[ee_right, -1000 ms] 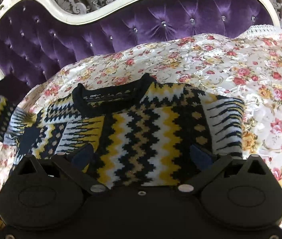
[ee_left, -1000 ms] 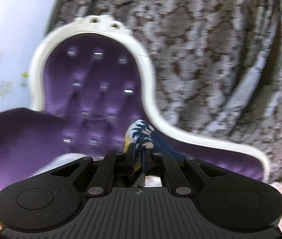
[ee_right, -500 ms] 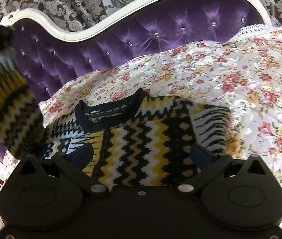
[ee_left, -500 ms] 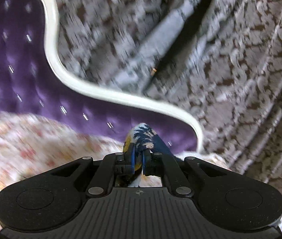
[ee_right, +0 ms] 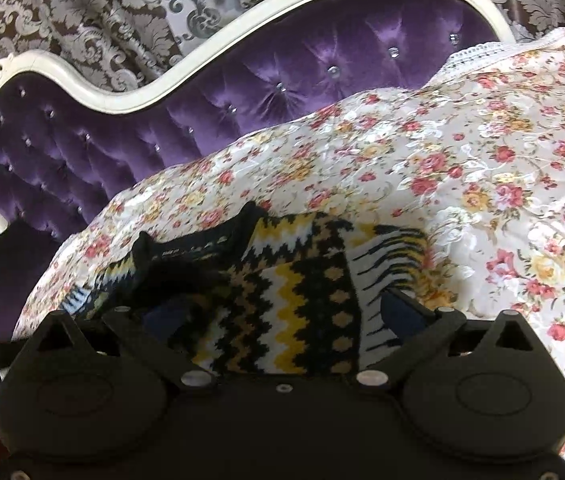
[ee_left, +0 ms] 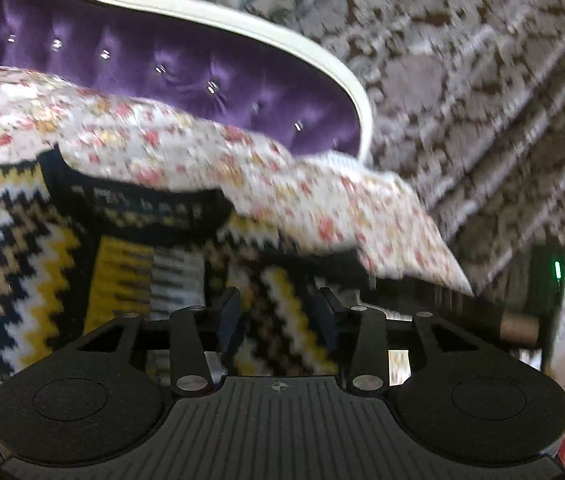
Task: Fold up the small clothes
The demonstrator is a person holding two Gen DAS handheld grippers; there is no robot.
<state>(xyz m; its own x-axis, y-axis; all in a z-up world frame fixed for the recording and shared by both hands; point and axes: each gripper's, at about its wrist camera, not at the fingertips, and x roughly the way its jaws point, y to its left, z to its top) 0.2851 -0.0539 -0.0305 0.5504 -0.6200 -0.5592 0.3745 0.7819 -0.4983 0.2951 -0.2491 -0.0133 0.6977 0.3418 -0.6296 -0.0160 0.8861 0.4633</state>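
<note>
Left wrist view first: the left gripper has its fingers spread apart with nothing pinched, hovering low over the zigzag knit sweater, which fills the frame from 9 o'clock to the middle. I'd guess it sits low like that because it has just laid a sleeve across the body. Half a second ago those fingers were clamped on a bit of the knit, held up in front of the curtain; now that piece is let go. Over in the right wrist view, the right gripper is wide open too, parked just above the sweater's hem, probably ready to steady it. The sweater lies flat on the floral bedspread, collar toward 12 o'clock, purple headboard behind. The sleeve hanging at 9 o'clock earlier now lies folded over the left side.
</note>
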